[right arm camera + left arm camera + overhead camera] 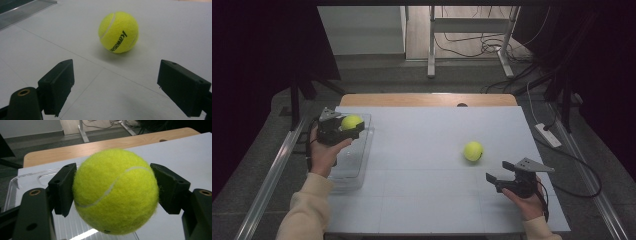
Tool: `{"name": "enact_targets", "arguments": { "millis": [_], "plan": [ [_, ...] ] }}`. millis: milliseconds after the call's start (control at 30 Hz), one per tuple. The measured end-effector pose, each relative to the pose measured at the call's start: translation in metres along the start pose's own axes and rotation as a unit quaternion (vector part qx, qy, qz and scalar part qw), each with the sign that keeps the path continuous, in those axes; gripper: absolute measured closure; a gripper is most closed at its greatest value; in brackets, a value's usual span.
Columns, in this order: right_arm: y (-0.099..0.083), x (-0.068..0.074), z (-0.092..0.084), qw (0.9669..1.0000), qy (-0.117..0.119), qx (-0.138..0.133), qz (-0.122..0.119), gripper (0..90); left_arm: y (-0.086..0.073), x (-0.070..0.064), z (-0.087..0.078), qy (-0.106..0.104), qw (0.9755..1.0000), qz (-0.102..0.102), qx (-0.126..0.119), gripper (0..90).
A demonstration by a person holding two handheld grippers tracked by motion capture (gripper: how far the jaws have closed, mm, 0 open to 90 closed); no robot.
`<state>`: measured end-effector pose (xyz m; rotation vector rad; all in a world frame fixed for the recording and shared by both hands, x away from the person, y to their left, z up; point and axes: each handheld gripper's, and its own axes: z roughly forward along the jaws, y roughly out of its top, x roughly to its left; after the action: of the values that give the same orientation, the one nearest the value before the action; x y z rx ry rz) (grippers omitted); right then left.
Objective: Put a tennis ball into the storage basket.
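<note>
So the ball (115, 191) is sitting clamped in the left gripper (343, 127), both black pads pressing into its fuzzy yellow sides, and it's hanging just above the clear bin (357, 165) at the left edge of the white table (427, 145). In the left gripper view you can see the bin's see-through rim and ribbed floor showing under the ball. The person's left hand (323, 150) is wrapping around the gripper body, cream sleeve coming in from the bottom. Further out, a second ball (473, 151) is lying on the bare table right of centre, well apart from the bin, with black lettering facing the right gripper view. The right gripper (496, 176) is pointing at it from nearby but not touching, jaws standing wide apart with nothing between them. The right hand (524, 197) is holding it low near the table's front right corner.
</note>
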<state>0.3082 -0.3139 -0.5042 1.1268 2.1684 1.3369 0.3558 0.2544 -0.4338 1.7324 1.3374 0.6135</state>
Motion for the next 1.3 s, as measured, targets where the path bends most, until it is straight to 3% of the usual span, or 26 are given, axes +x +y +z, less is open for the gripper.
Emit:
{"name": "enact_targets", "arguments": {
  "millis": [1300],
  "plan": [
    [-0.001,-0.001,0.000,1.0000,-0.001,0.000,0.003,14.5,0.010,0.039,0.008,0.052,0.9978,-0.024,0.032,26.8]
  ]
}}
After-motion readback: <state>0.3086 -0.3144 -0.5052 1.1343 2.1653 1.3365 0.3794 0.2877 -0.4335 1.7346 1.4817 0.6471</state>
